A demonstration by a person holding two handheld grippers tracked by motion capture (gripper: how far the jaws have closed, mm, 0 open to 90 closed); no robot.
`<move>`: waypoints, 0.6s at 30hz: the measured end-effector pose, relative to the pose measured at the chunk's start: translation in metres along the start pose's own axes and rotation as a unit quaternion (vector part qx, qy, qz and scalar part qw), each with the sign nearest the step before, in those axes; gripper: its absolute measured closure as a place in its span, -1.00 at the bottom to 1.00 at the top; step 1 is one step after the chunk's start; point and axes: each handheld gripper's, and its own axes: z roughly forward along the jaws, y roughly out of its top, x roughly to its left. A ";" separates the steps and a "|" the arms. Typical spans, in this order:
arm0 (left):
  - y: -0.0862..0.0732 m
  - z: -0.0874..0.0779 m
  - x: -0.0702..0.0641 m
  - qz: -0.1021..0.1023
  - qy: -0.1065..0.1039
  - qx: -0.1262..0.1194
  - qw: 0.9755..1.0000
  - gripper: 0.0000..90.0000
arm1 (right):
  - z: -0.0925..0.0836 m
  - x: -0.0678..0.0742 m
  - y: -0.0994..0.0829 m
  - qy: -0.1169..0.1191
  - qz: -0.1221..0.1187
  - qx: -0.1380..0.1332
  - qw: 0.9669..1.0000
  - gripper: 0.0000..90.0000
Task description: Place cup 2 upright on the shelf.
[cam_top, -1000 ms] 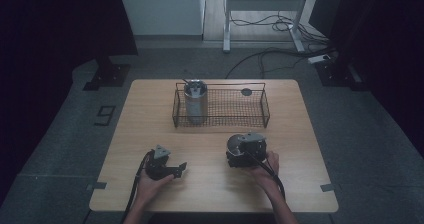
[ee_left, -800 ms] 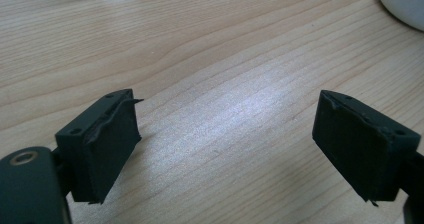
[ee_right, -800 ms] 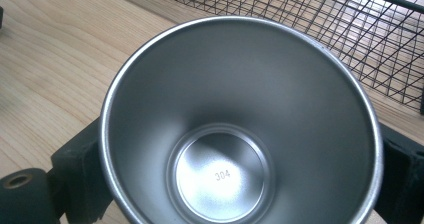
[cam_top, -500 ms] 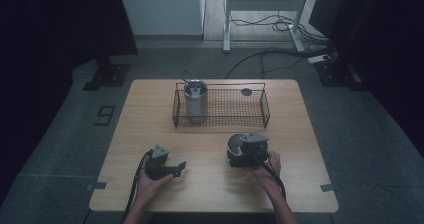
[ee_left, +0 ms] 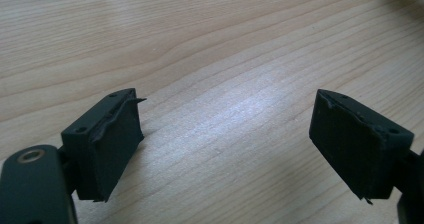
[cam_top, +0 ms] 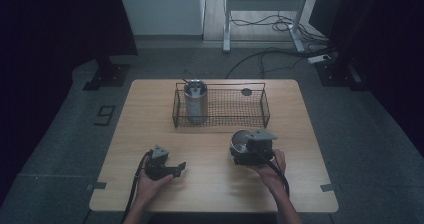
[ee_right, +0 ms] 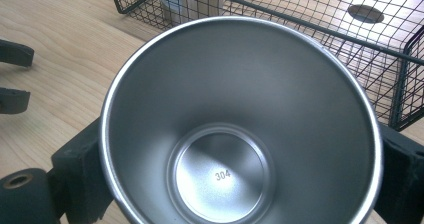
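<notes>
A shiny steel cup (ee_right: pixel 235 109) with "304" stamped on its bottom stands upright between the jaws of my right gripper (ee_right: pixel 240 154), which is shut on its sides. From above, the cup (cam_top: pixel 241 140) and the right gripper (cam_top: pixel 250 151) are at the table's front right. My left gripper (cam_top: pixel 181 168) rests at the front left, pointing right. Its jaws have just been closing, and they still stand apart over bare wood with nothing between them (ee_left: pixel 225 149). A second steel tumbler (cam_top: pixel 195 101) stands in the left end of a black wire basket (cam_top: pixel 220 121).
The wire basket (ee_right: pixel 300 24) stands just beyond the held cup. A small dark round disc (cam_top: pixel 246 91) lies at its far side. The left gripper's fingertips (ee_right: pixel 15 79) show at the left edge of the right gripper view. The wooden table (cam_top: pixel 150 114) stands on a grey floor.
</notes>
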 end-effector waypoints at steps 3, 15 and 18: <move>0.000 0.001 0.000 -0.001 -0.002 0.000 1.000 -0.70 | -0.001 -0.002 0.004 -0.001 0.000 0.003 1.000 -0.85; -0.001 0.000 -0.001 0.001 -0.005 0.000 1.000 -0.70 | -0.005 -0.010 0.015 0.000 0.005 0.004 1.000 -0.85; -0.001 0.000 -0.002 -0.001 -0.008 -0.001 1.000 -0.70 | -0.006 -0.013 0.017 0.001 0.011 0.005 1.000 -0.85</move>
